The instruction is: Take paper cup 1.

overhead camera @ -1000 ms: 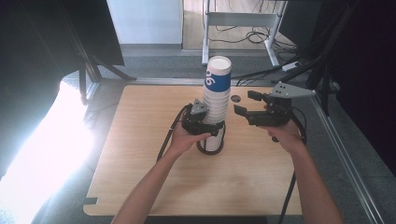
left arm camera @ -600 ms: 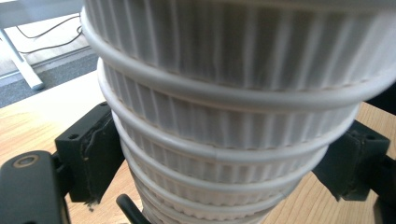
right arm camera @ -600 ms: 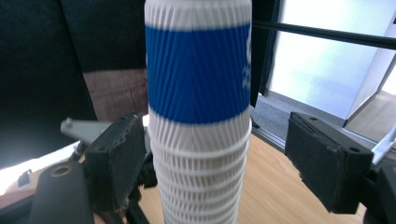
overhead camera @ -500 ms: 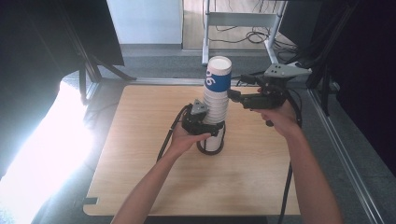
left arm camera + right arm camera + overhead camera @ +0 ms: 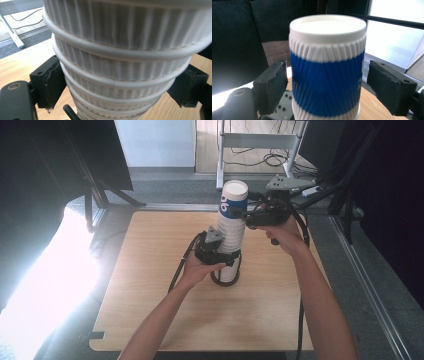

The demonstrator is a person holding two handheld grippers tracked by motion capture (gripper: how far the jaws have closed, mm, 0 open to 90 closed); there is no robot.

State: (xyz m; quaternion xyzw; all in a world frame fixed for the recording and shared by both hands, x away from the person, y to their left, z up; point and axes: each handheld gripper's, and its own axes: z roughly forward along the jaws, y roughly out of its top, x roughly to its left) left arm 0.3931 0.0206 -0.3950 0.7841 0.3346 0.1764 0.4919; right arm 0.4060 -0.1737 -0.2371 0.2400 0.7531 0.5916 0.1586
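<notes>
My left hand-held gripper point(image 5: 226, 259) is clamped on the lower part of the cup stack point(image 5: 231, 240); in the left gripper view its two black pads press against the ribbed white cups point(image 5: 120, 62), one at 9 o'clock and one at 3 o'clock, both touching the ridges. My right hand-held gripper point(image 5: 248, 218) sits up near the top of the stack, coming in from 3 o'clock in the high view. In the right gripper view its jaws stand apart, one on each side of the top cup point(image 5: 327, 72) with a gap left on both sides, so it is open and not gripping. That top cup is white with a broad blue band and a white rim, and it stands upright above the plain white ones. The stack stands upright on the worktop point(image 5: 150, 270), a little toward 12 o'clock from the middle, with a black ring point(image 5: 225, 280) around its foot. A cable point(image 5: 180, 265) trails from my left hand-held gripper toward 7 o'clock, alongside my forearm. Beyond the worktop at 12 o'clock stands a white metal frame point(image 5: 260, 142) on the floor, with cables lying under it. Bright light falls on the floor at 9 o'clock.
</notes>
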